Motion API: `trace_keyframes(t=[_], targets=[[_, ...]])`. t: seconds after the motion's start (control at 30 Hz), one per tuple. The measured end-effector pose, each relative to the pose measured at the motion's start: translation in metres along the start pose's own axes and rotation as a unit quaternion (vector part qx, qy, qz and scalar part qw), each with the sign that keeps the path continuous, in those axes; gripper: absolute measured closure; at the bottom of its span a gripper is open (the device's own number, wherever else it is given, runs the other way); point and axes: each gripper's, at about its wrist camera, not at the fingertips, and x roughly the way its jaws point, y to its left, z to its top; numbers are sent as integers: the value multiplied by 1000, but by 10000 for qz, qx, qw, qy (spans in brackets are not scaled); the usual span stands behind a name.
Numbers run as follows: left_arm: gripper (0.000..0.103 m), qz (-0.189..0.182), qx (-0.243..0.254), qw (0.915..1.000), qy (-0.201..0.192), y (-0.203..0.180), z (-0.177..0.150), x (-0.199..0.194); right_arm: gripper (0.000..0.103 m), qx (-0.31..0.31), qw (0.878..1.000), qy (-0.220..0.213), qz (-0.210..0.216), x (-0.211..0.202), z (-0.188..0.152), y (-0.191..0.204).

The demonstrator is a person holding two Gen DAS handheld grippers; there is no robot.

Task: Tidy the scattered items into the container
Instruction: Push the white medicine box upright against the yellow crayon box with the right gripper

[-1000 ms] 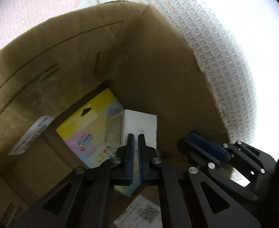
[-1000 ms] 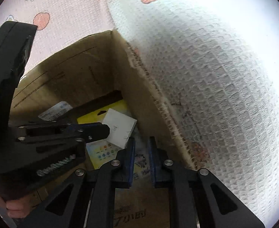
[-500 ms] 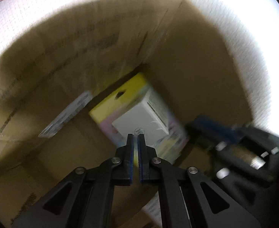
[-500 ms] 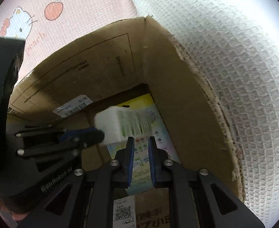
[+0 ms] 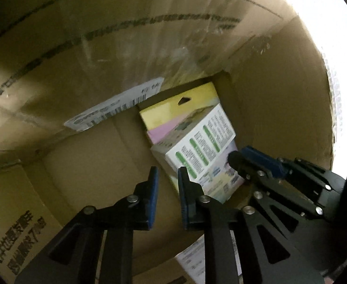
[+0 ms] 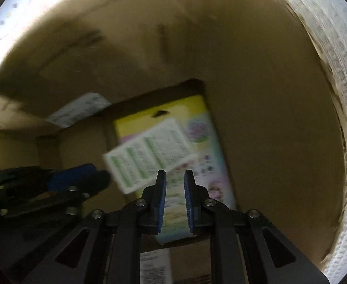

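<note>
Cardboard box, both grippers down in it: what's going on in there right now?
Both handheld grippers are reaching into the cardboard box. A small white box with green print lies tilted on top of a flat yellow package at the bottom, near a corner. The left gripper is open, its fingers just short of the white box and holding nothing. The right gripper is open too, empty, above the yellow package. The right wrist view is blurred.

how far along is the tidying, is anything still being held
Done: the white box with green labels lies on the yellow card package inside the cardboard box. In hand: nothing; left gripper and right gripper are open. Items left outside aren't visible.
</note>
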Motion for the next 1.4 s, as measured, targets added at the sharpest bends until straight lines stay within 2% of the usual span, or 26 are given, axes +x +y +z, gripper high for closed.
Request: trace_keyframes(t=[0.07, 0.13, 0.2, 0.23, 0.33, 0.43, 0.6, 0.67, 0.77, 0.87, 1.0, 1.1, 1.23, 1.3, 1.37, 1.4], targets=[[85, 36, 61, 9999, 79, -4, 1, 5, 92, 232, 9996, 98, 112, 1, -1, -4], [89, 26, -94, 10000, 5, -2, 2, 6, 92, 96, 9977, 233, 621, 0, -4, -1], [89, -51, -168, 9998, -95, -2, 2, 6, 92, 112, 9982, 300, 513, 1, -4, -1], [89, -99, -196, 9996, -152, -2, 2, 6, 92, 254, 9977, 312, 546, 2, -3, -5], [89, -295, -315, 9981, -431, 0, 1, 5, 92, 900, 9901, 395, 998, 6, -5, -22], [89, -434, -343, 9966, -615, 0, 0, 5, 92, 1218, 9900, 181, 680, 2, -9, -34], [89, -306, -361, 9962, -734, 3, -5, 3, 92, 890, 9939, 349, 552, 6, -9, -18], [89, -233, -542, 9947, -842, 10, -10, -6, 92, 716, 9955, 399, 465, 8, -7, -10], [89, -212, -629, 9931, -966, 18, -14, -18, 92, 596, 9953, 559, 512, 14, -2, 0], [89, -133, -707, 9923, -1006, 25, -16, -19, 92, 491, 9967, 510, 401, 16, 4, 6], [89, 121, -588, 9914, -1165, 42, -10, -17, 92, 696, 9941, 614, 557, 24, 11, 2], [89, 56, -620, 9903, -1239, 43, -10, -20, 92, 715, 9945, 535, 545, 28, 15, -3], [85, 197, -577, 9883, -1395, 48, -3, -24, 92, 657, 9946, 392, 703, 24, 19, -4], [84, 232, -603, 9876, -1434, 51, -1, -26, 92, 588, 9964, 308, 525, 21, 21, -4], [80, 289, -606, 9869, -1468, 52, -3, -26, 92, 328, 9994, 130, 64, 18, 25, -2], [73, 278, -580, 9873, -1452, 52, -4, -26, 92, 201, 9996, 50, -179, 16, 26, -3]])
